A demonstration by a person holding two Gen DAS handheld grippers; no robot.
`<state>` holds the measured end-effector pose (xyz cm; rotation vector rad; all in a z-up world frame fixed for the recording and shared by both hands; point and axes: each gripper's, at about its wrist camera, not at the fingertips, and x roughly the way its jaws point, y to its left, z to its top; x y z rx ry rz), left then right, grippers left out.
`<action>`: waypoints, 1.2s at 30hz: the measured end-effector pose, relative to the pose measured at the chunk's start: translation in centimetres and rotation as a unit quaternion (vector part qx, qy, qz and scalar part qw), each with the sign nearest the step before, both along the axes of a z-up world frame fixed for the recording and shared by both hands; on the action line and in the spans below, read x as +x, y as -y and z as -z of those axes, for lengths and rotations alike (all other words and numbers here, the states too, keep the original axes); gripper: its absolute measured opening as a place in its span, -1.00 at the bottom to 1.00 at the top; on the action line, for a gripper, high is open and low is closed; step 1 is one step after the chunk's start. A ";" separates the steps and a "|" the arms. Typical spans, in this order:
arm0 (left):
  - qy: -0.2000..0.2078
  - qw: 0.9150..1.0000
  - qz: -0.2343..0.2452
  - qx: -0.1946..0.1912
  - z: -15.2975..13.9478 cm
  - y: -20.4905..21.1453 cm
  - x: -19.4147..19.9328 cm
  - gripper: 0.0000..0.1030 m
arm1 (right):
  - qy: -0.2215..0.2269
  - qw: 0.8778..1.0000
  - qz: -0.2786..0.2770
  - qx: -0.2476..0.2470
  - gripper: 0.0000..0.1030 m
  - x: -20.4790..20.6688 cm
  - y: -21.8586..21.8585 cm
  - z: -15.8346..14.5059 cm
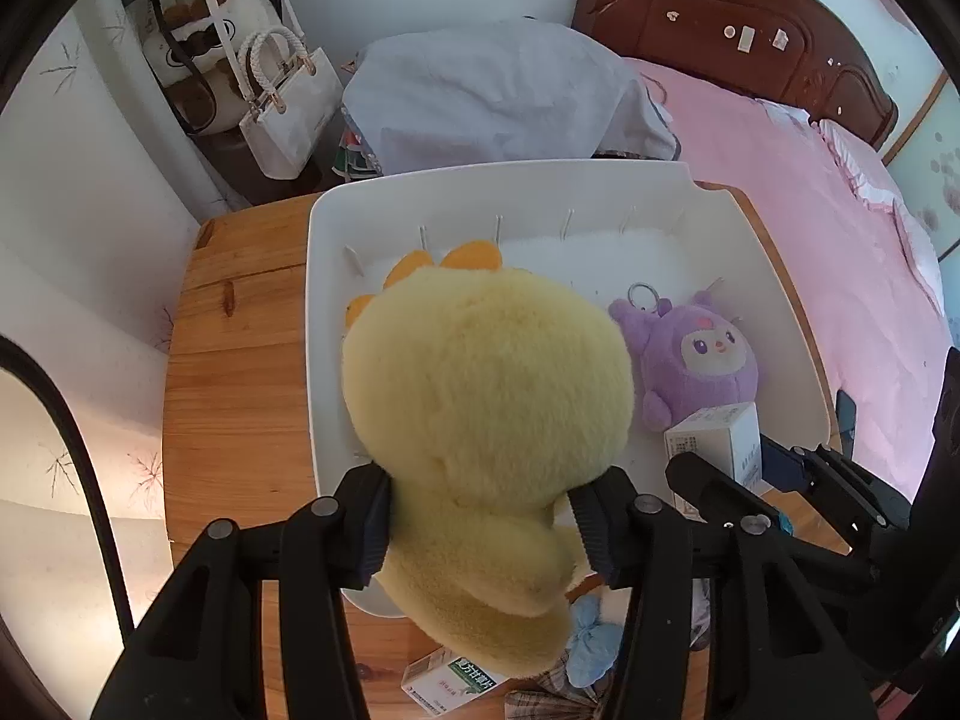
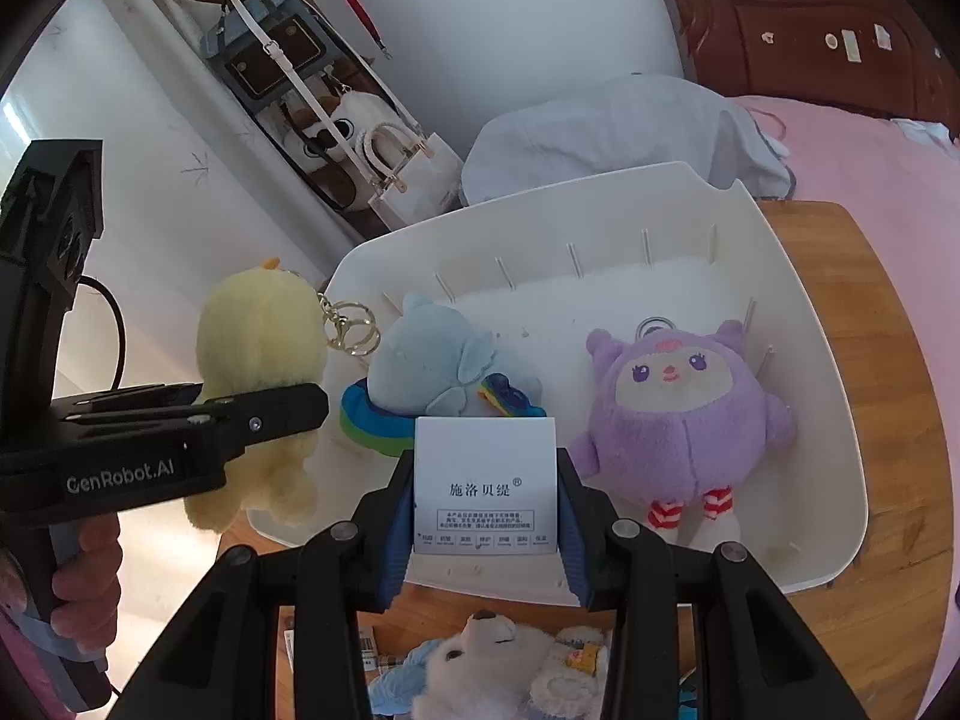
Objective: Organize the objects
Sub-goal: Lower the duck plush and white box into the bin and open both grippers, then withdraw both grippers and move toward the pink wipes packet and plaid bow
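Observation:
My left gripper [image 1: 483, 522] is shut on a yellow plush chick [image 1: 486, 396], its pads pressed into the sides. It hangs over the left part of the white tray [image 1: 540, 186]. In the right wrist view the chick [image 2: 258, 336] dangles at the tray's left rim with a gold keyring. My right gripper [image 2: 486, 516] is shut on a small white box [image 2: 485, 480] with printed text, held over the tray's near edge [image 2: 798, 360]. A purple plush [image 2: 684, 414] and a light blue plush [image 2: 432, 360] lie inside the tray.
The tray rests on a round wooden table [image 1: 240, 360]. A white bear plush [image 2: 486, 660], a green carton [image 1: 450, 684] and a blue bow [image 1: 591, 642] lie on the table near me. A pink bed [image 1: 810, 210] stands to the right, and bags [image 1: 288, 114] hang behind.

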<state>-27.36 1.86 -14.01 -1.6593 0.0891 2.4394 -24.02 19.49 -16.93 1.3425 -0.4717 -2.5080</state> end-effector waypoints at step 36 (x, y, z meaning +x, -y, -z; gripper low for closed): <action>-0.084 0.991 -0.103 -0.030 -5.9 2.3 6.0 0.37 | -0.030 0.999 -0.019 -0.001 0.46 3.8 -0.8 -5.1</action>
